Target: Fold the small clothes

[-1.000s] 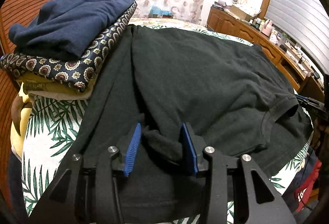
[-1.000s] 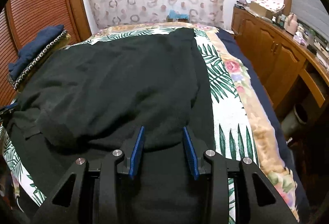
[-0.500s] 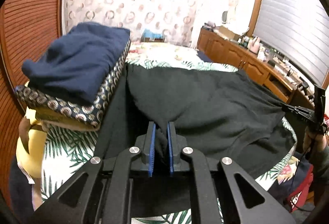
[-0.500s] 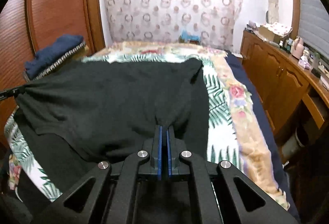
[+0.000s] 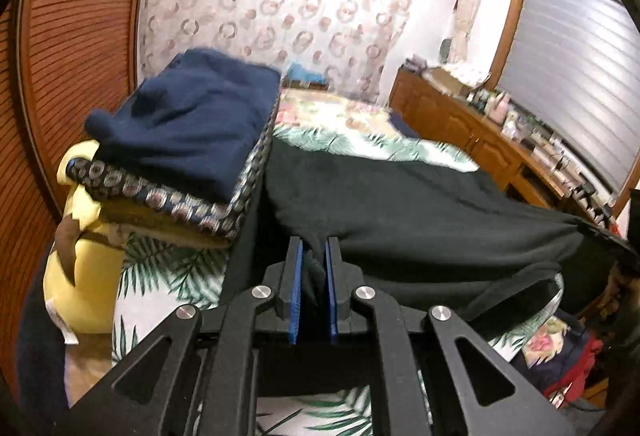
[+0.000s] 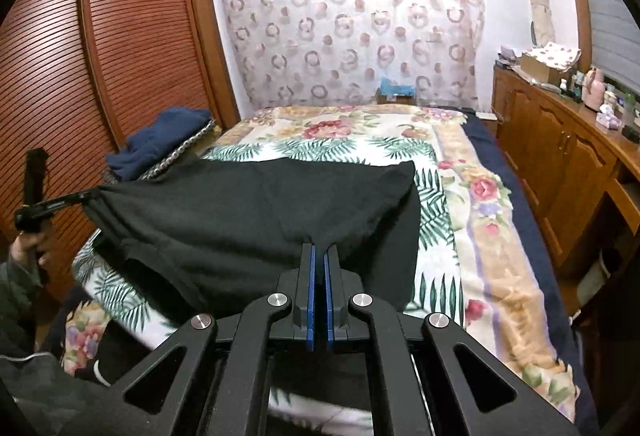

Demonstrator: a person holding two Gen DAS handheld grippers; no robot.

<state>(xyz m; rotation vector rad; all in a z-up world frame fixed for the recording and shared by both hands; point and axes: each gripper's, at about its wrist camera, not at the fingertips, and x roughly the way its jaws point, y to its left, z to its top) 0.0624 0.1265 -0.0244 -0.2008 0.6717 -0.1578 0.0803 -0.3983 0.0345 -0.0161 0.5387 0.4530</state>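
Note:
A black t-shirt (image 5: 420,212) lies on the bed, its near edge lifted and stretched between my two grippers. My left gripper (image 5: 314,252) is shut on a bunch of its fabric at the left end. My right gripper (image 6: 319,256) is shut on the shirt (image 6: 256,212) at the right end. The far part of the shirt still rests on the floral bedspread (image 6: 472,196). The left gripper also shows at the left of the right wrist view (image 6: 86,196), pinching the shirt's corner. The right gripper shows at the right edge of the left wrist view (image 5: 600,232).
A stack of folded clothes, navy (image 5: 192,128) on top of a patterned one (image 5: 172,202), sits on the bed's left side beside a yellow plush toy (image 5: 80,276). A slatted wooden wardrobe (image 6: 100,76) stands on the left. A wooden dresser (image 6: 560,156) with clutter runs along the right.
Both grippers have shut on the shirt's near edge and lifted it off the bed, pulling it taut between them; both were open over it one second ago.

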